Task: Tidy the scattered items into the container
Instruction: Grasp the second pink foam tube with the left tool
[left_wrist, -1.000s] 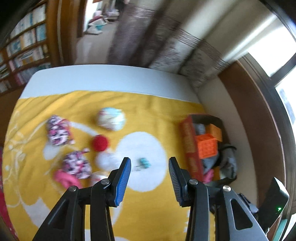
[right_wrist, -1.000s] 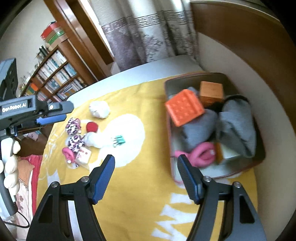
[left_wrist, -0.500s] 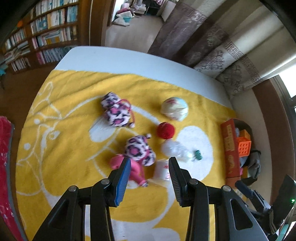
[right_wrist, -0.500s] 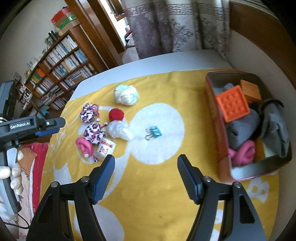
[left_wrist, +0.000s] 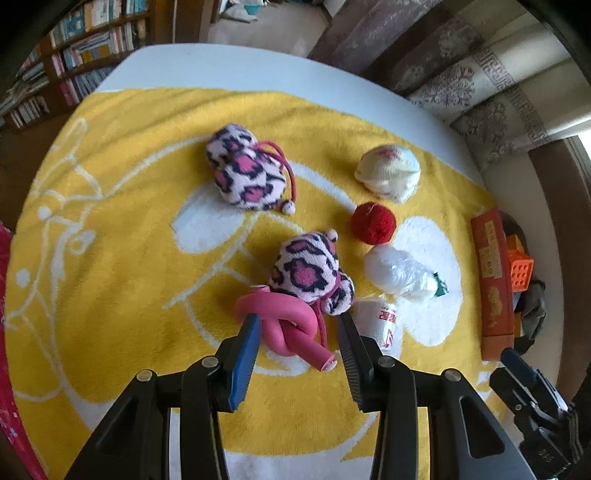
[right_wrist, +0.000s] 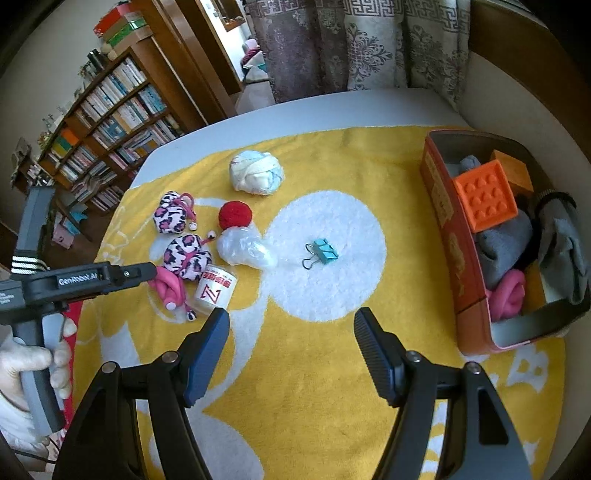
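My left gripper (left_wrist: 297, 325) is open, its jaws on either side of a knotted pink tube (left_wrist: 284, 325) on the yellow blanket. Beside it lie two leopard-print plush pieces (left_wrist: 310, 273) (left_wrist: 245, 173), a white cup (left_wrist: 376, 319), a clear plastic bag (left_wrist: 399, 273), a red yarn ball (left_wrist: 373, 223) and a pale cloth ball (left_wrist: 388, 173). My right gripper (right_wrist: 291, 332) is open and empty above the blanket, short of a teal binder clip (right_wrist: 325, 252). The orange box (right_wrist: 447, 221) at the right holds grey cloth, orange blocks and a pink tube.
The yellow blanket (right_wrist: 314, 387) covers a white table (right_wrist: 332, 107). A bookshelf (right_wrist: 110, 122) stands far left and curtains (right_wrist: 351, 44) hang behind. A wooden wall edge (right_wrist: 535, 74) runs along the right of the box.
My left gripper has moved left and down to the pink tube, which now sits between its jaws. My right gripper has drawn back from the box toward the blanket's middle.
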